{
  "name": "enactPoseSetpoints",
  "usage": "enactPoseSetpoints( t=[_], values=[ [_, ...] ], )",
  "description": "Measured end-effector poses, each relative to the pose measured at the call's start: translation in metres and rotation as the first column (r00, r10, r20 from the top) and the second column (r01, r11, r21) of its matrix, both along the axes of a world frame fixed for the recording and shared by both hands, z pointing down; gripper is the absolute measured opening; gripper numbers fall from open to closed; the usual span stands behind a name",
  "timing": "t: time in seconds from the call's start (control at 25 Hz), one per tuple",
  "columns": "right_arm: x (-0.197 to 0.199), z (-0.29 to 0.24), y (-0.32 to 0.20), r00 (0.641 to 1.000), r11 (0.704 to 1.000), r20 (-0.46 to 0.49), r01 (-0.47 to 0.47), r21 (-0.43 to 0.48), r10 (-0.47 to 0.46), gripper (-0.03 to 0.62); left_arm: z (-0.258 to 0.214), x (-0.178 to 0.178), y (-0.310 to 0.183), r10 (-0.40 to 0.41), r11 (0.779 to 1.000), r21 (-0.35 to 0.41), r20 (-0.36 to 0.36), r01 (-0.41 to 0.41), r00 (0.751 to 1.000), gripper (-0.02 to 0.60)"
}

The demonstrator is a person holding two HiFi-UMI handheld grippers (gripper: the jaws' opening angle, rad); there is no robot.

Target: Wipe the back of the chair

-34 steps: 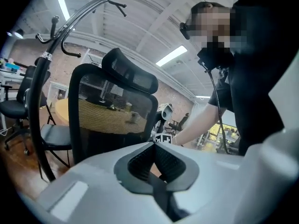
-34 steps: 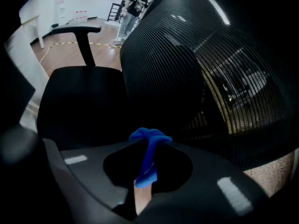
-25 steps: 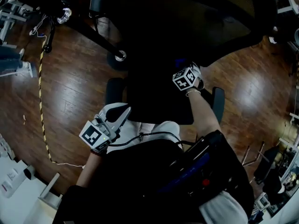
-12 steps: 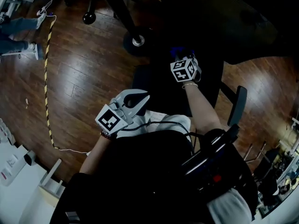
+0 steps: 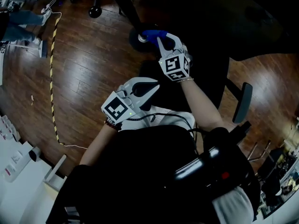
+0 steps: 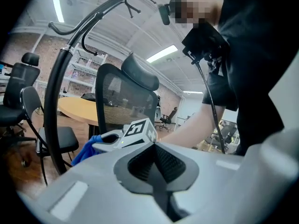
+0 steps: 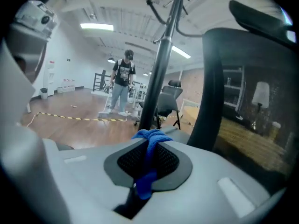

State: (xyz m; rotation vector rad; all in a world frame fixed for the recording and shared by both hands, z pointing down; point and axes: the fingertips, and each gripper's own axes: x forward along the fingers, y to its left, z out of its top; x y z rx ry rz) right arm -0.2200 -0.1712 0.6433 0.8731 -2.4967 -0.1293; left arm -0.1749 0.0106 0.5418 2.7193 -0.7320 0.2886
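Note:
The black office chair [image 5: 224, 17] fills the upper right of the head view, and its dark back frame [image 7: 212, 92] rises close on the right in the right gripper view. My right gripper [image 5: 161, 37] is shut on a blue cloth [image 5: 152, 33], held at the chair's left edge over the floor. The cloth [image 7: 149, 141] bunches between the jaws of that gripper [image 7: 147, 160]. My left gripper [image 5: 152, 85] hangs lower, near my body, shut with nothing in it. The left gripper [image 6: 155, 146] view shows the right gripper's marker cube [image 6: 138, 129] in front of the mesh back [image 6: 124, 106].
A black coat-stand pole [image 7: 156, 78] rises just left of the chair, its wheeled base [image 5: 139, 38] on the wooden floor. A yellow-black cord [image 5: 51, 78] runs along the floor at left. A person [image 7: 122, 83] stands far off. A round wooden table [image 6: 79, 108] and other chairs [image 6: 18, 92] stand beyond.
My right gripper has moved up and leftward with the blue cloth, from the dark chair surface to its left edge. My left gripper rose a little toward it.

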Motion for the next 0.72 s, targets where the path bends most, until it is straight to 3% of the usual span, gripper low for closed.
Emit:
enactPoseSetpoints(
  t=[0.16, 0.36, 0.52, 0.72],
  values=[
    [0.04, -0.05, 0.006, 0.999, 0.997, 0.044, -0.016, 0.074, 0.012, 0.026, -0.009, 0.016, -0.003, 0.001, 1.0, 0.0, 0.008, -0.001, 1.0, 0.005],
    [0.148, -0.11, 0.023, 0.987, 0.983, 0.099, -0.135, 0.125, 0.123, 0.026, -0.037, 0.058, -0.009, 0.014, 0.997, 0.081, 0.009, -0.015, 1.0, 0.011],
    [0.247, -0.175, 0.034, 0.98, 0.962, 0.082, -0.195, 0.194, 0.182, 0.026, -0.091, 0.1, -0.016, -0.069, 0.988, 0.132, -0.088, 0.081, 0.994, 0.011],
    [0.384, -0.249, 0.006, 0.943, 0.904, -0.013, -0.316, 0.29, 0.334, 0.026, -0.144, 0.169, -0.027, -0.134, 0.973, 0.166, -0.164, 0.161, 0.977, 0.011]
  ],
)
